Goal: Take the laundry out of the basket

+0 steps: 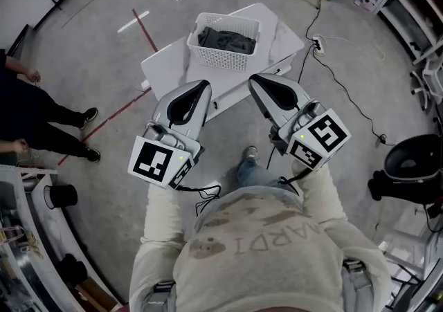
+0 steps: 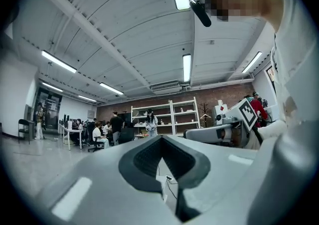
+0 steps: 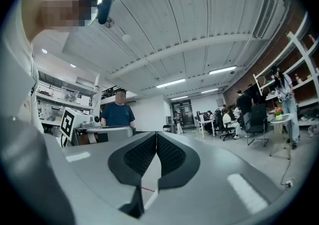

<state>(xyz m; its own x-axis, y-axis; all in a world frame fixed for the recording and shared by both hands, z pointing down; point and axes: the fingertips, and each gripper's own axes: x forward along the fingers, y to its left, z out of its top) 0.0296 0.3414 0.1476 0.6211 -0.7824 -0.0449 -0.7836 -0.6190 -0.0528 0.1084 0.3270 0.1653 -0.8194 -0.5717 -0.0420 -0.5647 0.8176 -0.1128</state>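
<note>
Two claws, one white basket, one load of laundry. The left claw has its dark ribbed pads drawn together at the tips, with nothing between them. The right claw is likewise pressed closed and empty. Each claw carries a cube with black-and-white square markers, and both show in front of the near edge of the counter, apart from the basket. The basket is slatted white plastic and stands mid-counter, nearer the far edge. The laundry, dark grey and crumpled, lies inside the basket. The only legible writing is the letters "ARDI" on the person's pale sweatshirt.
</note>
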